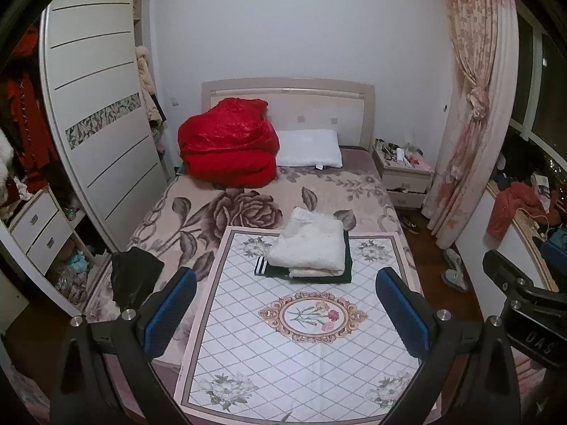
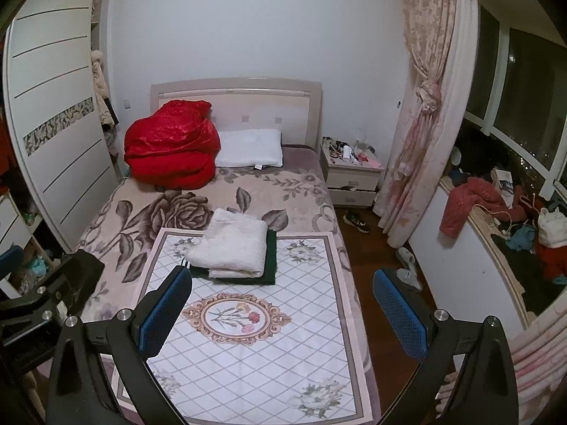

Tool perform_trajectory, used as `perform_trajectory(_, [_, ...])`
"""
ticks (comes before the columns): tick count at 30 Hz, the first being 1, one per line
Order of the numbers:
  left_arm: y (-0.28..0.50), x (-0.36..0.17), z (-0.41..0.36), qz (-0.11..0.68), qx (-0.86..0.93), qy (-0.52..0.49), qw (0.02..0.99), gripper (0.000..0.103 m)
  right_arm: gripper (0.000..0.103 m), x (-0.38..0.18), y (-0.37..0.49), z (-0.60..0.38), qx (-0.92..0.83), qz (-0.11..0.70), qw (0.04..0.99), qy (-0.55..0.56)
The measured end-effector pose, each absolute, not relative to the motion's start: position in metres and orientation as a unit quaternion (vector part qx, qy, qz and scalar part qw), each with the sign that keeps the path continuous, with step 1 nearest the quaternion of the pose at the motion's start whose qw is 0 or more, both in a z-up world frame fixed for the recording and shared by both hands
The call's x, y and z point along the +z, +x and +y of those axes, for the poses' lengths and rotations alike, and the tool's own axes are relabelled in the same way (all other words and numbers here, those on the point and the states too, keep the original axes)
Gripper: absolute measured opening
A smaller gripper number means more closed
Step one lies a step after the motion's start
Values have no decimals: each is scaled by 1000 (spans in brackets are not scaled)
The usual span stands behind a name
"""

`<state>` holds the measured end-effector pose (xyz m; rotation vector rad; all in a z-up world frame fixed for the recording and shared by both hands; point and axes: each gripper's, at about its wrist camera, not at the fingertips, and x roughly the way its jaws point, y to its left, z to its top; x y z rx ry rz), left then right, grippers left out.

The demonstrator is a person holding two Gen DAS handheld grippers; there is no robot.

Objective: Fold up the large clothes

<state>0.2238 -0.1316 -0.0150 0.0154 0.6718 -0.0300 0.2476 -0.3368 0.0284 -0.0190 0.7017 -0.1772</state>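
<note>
A folded cream fleece garment (image 1: 310, 244) (image 2: 232, 246) lies on top of a folded dark green garment (image 1: 340, 276) (image 2: 271, 265) at the far edge of the white floral mat (image 1: 308, 347) (image 2: 258, 354) on the bed. A crumpled black garment (image 1: 133, 278) (image 2: 85, 276) sits at the bed's left edge. My left gripper (image 1: 287, 315) is open, held above the mat's near half with nothing between its blue pads. My right gripper (image 2: 281, 313) is open too, over the mat's right side, holding nothing.
A red quilt (image 1: 228, 143) and white pillow (image 1: 308, 154) lie at the headboard. A white wardrobe (image 1: 95, 113) stands left, a cluttered nightstand (image 1: 404, 173) and pink curtain (image 1: 475, 113) right. Shoes (image 2: 358, 221) and slippers (image 2: 407, 269) sit on the floor. Clothes pile on the window ledge (image 2: 496, 212).
</note>
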Motion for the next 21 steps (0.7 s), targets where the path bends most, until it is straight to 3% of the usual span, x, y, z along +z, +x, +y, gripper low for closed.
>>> perform_trajectory(21, [208,-15,-131,328,4,5,945,103,103,32,240,-344,-80,342,936,-12])
